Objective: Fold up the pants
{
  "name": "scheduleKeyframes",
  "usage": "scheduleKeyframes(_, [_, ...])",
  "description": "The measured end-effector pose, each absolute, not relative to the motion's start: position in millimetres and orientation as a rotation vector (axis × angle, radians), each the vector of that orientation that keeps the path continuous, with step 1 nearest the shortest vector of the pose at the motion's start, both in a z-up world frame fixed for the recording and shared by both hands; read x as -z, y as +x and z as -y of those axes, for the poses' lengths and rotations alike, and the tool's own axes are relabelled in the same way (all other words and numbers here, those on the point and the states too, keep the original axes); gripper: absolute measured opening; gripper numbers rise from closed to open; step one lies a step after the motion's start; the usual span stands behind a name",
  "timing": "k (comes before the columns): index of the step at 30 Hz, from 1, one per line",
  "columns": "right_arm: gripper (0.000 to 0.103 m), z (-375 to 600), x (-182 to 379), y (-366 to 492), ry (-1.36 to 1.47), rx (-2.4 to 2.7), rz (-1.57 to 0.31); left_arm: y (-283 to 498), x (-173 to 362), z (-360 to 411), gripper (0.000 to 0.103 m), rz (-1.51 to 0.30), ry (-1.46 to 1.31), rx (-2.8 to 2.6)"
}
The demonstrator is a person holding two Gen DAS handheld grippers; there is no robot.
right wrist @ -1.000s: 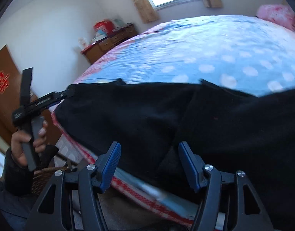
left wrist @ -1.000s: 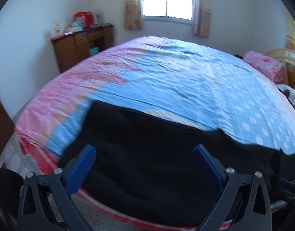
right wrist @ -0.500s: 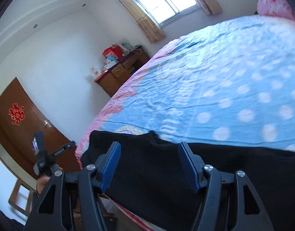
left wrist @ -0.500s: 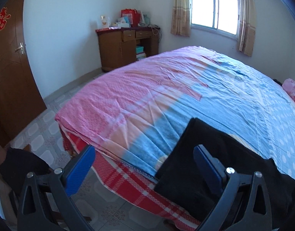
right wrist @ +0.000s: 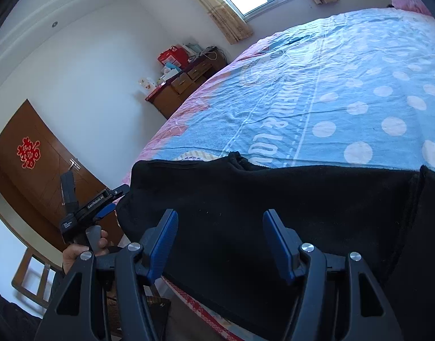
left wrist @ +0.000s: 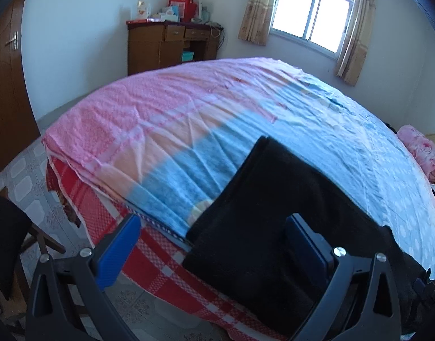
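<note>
Bed [left wrist: 189,119] | black pants [right wrist: 274,199] at near edge, beneath both grippers' fingers | fingers apart, gripping nothing

1. You are looking at one pair of black pants [left wrist: 274,216], made of a soft, matte, fleece-like fabric.
2. They lie spread flat along the near edge of the bed [left wrist: 166,119], on its blue part.
3. Their near side hangs over the bed's edge, across the red checked sheet.
4. In the right wrist view the pants [right wrist: 274,193] show a rounded left end, and a small bunched fold on the far edge.
</note>
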State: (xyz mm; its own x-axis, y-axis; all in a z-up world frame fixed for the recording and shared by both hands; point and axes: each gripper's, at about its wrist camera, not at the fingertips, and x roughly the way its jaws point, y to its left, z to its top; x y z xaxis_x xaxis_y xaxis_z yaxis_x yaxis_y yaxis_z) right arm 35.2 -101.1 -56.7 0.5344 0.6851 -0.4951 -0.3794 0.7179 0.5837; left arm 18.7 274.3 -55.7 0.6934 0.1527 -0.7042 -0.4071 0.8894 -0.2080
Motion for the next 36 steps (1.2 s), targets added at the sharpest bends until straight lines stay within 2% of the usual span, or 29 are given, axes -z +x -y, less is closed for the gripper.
scheduleKeyframes(2, [0.064, 96.6, 58.7, 35.2, 0.426, -0.662, -0.779, 18.0, 61.7, -278.0, 0.103, -0.739, -0.421, -0.298])
scheduleKeyframes(6, [0.064, 91.8, 63.8, 34.7, 0.419, -0.669, -0.803, 0.4, 48.7, -289.6, 0.102, -0.591, -0.496, -0.293])
scheduleKeyframes(10, [0.064, 93.2, 64.2, 33.6, 0.429, -0.672, -0.804, -7.9, 33.6, -295.2, 0.102, -0.492, -0.44, -0.29])
scheduleKeyframes(18, [0.064, 91.9, 71.8, 38.3, 0.448, -0.67, -0.843, 18.2, 46.2, -275.3, 0.101, -0.48, -0.295, -0.168])
scheduleKeyframes(20, [0.064, 91.4, 73.5, 39.4, 0.455, -0.67, -0.851, 22.4, 51.8, -272.0, 0.095, -0.492, -0.298, -0.128])
scheduleKeyframes(27, [0.064, 91.0, 75.4, 42.1, 0.466, -0.665, -0.858, 24.2, 65.2, -260.2, 0.089, -0.555, -0.283, -0.082])
scheduleKeyframes(28, [0.064, 91.4, 76.5, 42.6, 0.469, -0.665, -0.861, 23.3, 65.2, -261.4, 0.085, -0.557, -0.292, -0.084])
scheduleKeyframes(29, [0.064, 91.7, 77.6, 43.2, 0.475, -0.664, -0.865, 21.8, 64.9, -263.5, 0.081, -0.56, -0.306, -0.091])
scheduleKeyframes(36, [0.064, 96.6, 79.8, 44.2, 0.5, -0.666, -0.857, 6.3, 66.1, -272.3, 0.073, -0.563, -0.473, -0.063])
